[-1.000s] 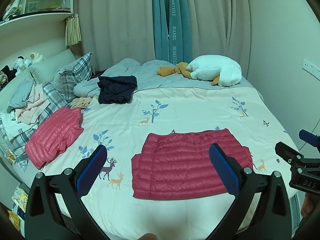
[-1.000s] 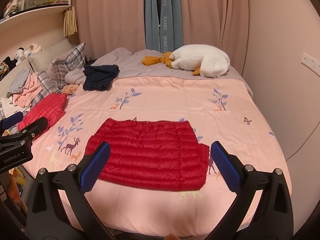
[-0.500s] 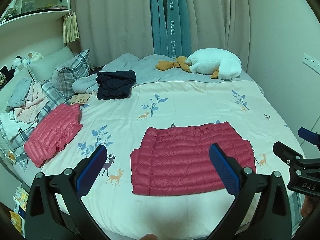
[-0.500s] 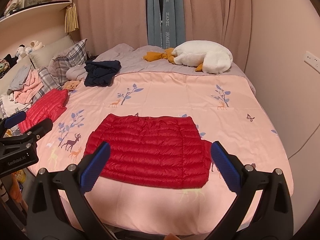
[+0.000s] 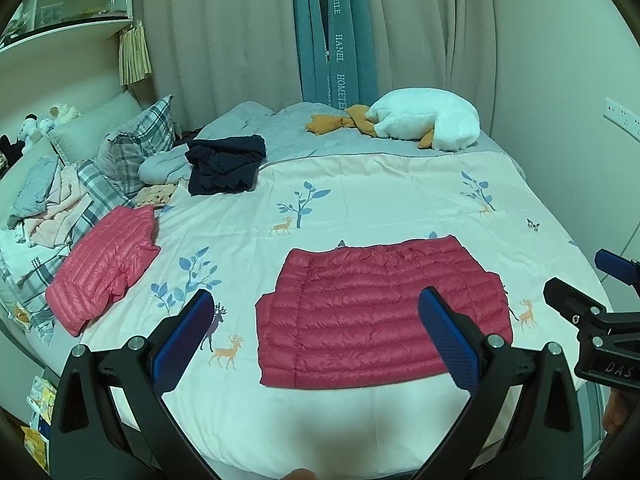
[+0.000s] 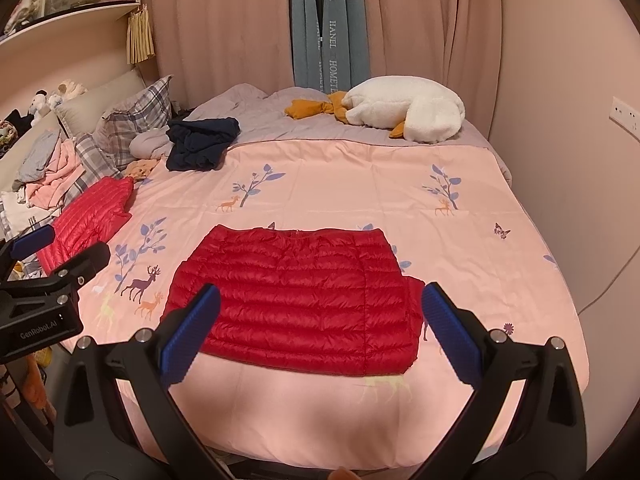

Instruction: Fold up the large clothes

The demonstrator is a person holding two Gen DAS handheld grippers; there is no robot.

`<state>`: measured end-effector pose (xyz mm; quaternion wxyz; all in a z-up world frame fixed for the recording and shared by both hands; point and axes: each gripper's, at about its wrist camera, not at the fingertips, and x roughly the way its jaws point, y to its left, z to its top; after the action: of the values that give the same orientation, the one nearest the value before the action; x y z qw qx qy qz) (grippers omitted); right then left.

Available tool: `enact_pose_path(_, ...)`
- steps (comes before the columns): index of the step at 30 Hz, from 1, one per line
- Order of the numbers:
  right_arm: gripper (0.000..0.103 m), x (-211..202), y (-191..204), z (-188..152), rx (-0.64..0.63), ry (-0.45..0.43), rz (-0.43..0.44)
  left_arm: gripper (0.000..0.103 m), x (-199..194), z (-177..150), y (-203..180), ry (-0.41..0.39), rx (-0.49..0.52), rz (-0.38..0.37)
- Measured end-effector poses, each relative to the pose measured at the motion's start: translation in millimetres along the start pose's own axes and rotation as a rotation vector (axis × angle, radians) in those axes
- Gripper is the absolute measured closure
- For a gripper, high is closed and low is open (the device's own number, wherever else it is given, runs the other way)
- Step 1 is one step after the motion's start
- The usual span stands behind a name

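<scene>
**Folded red quilted jacket on the bed, both grippers held clear above it**

The red quilted down jacket (image 5: pixel 380 312), folded into a flat rectangle, lies near the foot edge of the pale bedspread printed with deer and trees (image 5: pixel 384 196). The left gripper (image 5: pixel 316 336) hangs in the air short of the bed, its blue-padded jaws spread wide and holding nothing; the jacket appears between and beyond them. The right gripper (image 6: pixel 318 332) is held likewise, jaws spread apart and empty, with the jacket (image 6: pixel 296 296) framed between its fingers. Each gripper is visible at the edge of the other's view, apart from the jacket.

A second, pinker quilted jacket (image 5: pixel 100 268) lies folded at the left side of the bed, well apart from the first. A crumpled dark navy garment (image 5: pixel 224 164) rests farther back, near plaid pillows (image 5: pixel 136 152) and a heap of pale laundry (image 5: pixel 44 200). A white plush goose with orange feet (image 5: pixel 424 120) lies at the far end, before beige curtains (image 5: pixel 220 28).
</scene>
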<state>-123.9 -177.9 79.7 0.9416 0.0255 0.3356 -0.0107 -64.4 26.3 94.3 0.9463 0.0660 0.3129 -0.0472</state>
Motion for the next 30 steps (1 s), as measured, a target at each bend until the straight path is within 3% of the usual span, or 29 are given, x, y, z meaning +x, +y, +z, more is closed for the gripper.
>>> enact_pose_path(30, 0.002, 10, 6, -5, 0.015, 0.020, -0.007, 0.001, 18, -4, -2, 0.042, 0.008, 0.001)
